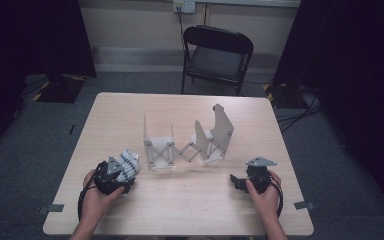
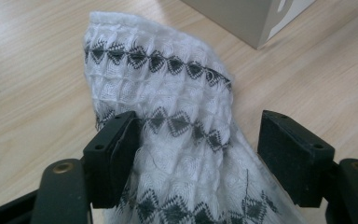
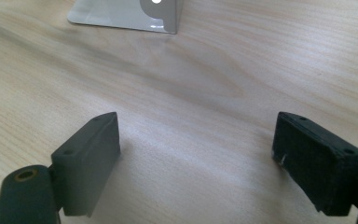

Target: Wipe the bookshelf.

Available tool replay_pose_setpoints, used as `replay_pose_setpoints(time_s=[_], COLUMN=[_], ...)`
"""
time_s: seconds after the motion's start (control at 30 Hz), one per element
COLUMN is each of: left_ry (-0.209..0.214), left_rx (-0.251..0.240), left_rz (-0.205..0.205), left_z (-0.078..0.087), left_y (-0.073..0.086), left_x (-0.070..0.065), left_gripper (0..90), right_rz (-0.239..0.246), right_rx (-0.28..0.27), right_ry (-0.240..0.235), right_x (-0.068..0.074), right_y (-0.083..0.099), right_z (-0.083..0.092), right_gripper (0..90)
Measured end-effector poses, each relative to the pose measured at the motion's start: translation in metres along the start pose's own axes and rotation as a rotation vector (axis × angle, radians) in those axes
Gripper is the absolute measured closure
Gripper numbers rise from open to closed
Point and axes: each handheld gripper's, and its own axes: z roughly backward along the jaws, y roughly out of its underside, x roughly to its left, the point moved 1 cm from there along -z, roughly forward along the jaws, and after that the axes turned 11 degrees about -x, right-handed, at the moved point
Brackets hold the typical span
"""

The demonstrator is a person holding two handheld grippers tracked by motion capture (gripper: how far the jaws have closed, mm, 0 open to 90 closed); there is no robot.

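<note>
A white cloth with black diamond bands (image 2: pixel 168 93) lies bunched on the wooden table (image 1: pixel 195 200) at the front left (image 1: pixel 129 161). My left gripper (image 2: pixel 198 154) sits around it, at the front left in the high view (image 1: pixel 123 172). Its left pad touches the cloth, while a strip of table shows between the cloth and the right pad. My right gripper (image 3: pixel 196 154) stands open over bare wood, nothing between its jaws, at the front right (image 1: pixel 236 180) with its jaws pointing left. A white folding rack (image 1: pixel 180 147) with scissor links stands mid-table.
The rack's upright panels (image 1: pixel 220 127) rise behind both grippers; one of its corners shows close ahead in the left gripper view (image 2: pixel 247 18) and its base in the right gripper view (image 3: pixel 130 11). A black folding chair (image 1: pixel 217 55) stands beyond the table's far edge.
</note>
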Motion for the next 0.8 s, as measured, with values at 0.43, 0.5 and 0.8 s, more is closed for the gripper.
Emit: replay_pose_setpoints(time_s=[0.43, 0.5, 0.8], left_ry=[-0.009, -0.021, 0.017], left_rx=[-0.064, -0.060, -0.017], left_rz=[0.044, 0.058, 0.085], left_z=[0.023, 0.025, 0.016], left_y=[-0.014, -0.012, 0.009], left_x=[0.015, 0.022, 0.022], left_gripper=[35.2, 36.7, 47.2], right_rz=[-0.002, -0.004, -0.002], right_rx=[0.000, 0.000, 0.000], right_ry=[0.004, 0.005, 0.005], right_x=[0.000, 0.000, 0.000], right_y=[0.000, 0.000, 0.000], right_z=[0.000, 0.000, 0.000], right_gripper=[14.0, 13.9, 14.0])
